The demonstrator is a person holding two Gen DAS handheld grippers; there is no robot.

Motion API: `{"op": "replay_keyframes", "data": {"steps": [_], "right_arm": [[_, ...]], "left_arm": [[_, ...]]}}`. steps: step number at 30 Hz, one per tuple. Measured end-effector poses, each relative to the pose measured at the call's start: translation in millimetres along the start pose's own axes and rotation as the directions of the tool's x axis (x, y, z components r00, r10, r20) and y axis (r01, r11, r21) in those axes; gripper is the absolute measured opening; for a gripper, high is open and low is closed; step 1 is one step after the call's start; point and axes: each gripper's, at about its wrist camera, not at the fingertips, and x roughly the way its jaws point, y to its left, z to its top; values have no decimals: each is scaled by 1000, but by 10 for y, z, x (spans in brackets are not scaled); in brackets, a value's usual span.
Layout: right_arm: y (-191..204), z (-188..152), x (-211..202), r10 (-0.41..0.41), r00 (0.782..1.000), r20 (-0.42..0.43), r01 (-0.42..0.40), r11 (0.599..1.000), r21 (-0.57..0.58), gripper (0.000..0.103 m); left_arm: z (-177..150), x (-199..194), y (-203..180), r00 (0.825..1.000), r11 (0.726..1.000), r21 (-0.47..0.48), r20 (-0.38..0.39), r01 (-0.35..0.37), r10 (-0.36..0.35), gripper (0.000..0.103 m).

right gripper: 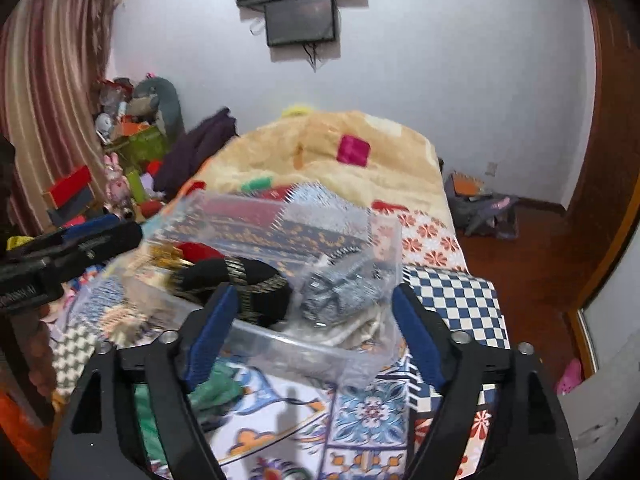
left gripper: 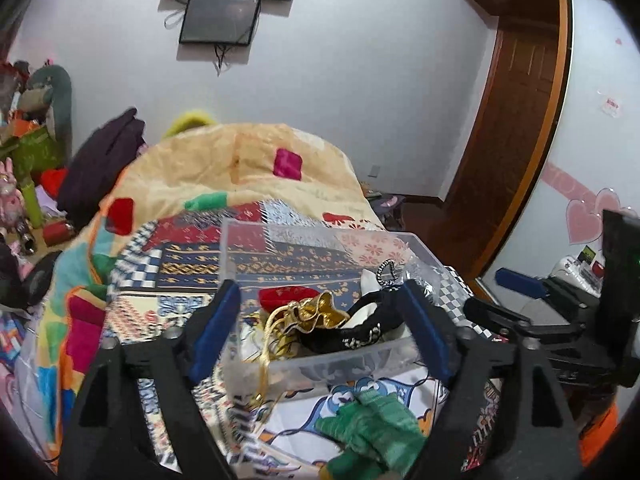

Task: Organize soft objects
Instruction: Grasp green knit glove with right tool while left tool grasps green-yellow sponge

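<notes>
Left hand-held gripper (left gripper: 320,320) spread wide, empty, above near edge of clear plastic box (left gripper: 248,232). Right hand-held gripper (right gripper: 312,320) also spread wide, empty. Green cloth (left gripper: 372,432) on bed just before box. Box on bed holds gold pouch (left gripper: 320,314), red pouch (left gripper: 286,296), black pouch (left gripper: 360,330), grey bagged item (right gripper: 340,284). Patterned bedspread (right gripper: 452,300) beneath; beige blanket (left gripper: 224,160) beyond. Screens (left gripper: 220,20) on white wall; wooden door (left gripper: 508,128) at right. Clutter at left too blurred to tell.

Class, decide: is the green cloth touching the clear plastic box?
Apart. The left wrist view shows the green cloth lying before the clear plastic box, patterned bedspread visible between.
</notes>
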Motion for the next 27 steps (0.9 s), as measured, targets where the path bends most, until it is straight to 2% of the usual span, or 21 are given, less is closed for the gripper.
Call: {"op": "replay_keyframes", "data": {"steps": [3,7,11,16,17,22,23,26,27], "right_arm": [[101,-15,-108,64,998,15,-64,998,5,86],[262,-121,-55,156,987,-33,-156,988,11,86],[381,-284,63,183,979,-93,-182,983,17,86],[467,-462,198,231,960,-159,-225,973,59,84],[478,-482,232,235,957,-168,-228,972,62,81],[519,-570,404,265,935,-235,-256,964,70,49],[546,-598,411,274,929,-247,-265,962,71,39],[554,-621,379,303,920,-248,-294,953,73,22],[559,-616,357,297,924,-242,-290,955,64,10]], "left_arm": [[-24,-149,1,1000,1000,8,23,-18,18,98],[-83,-285,55,1000,1000,-19,0,-1,1,99],[-211,-325,108,999,1000,-30,-38,-1,0,99],[-461,-285,158,994,999,-12,-107,-35,33,99],[-502,-270,173,992,999,-15,-121,-36,34,99],[-732,-207,203,981,999,-5,-185,-54,52,99],[-756,-189,207,979,998,-5,-194,-56,54,99],[-823,-138,169,975,999,-6,-220,-39,36,99],[-825,-125,152,975,999,-2,-222,-33,32,99]]}}
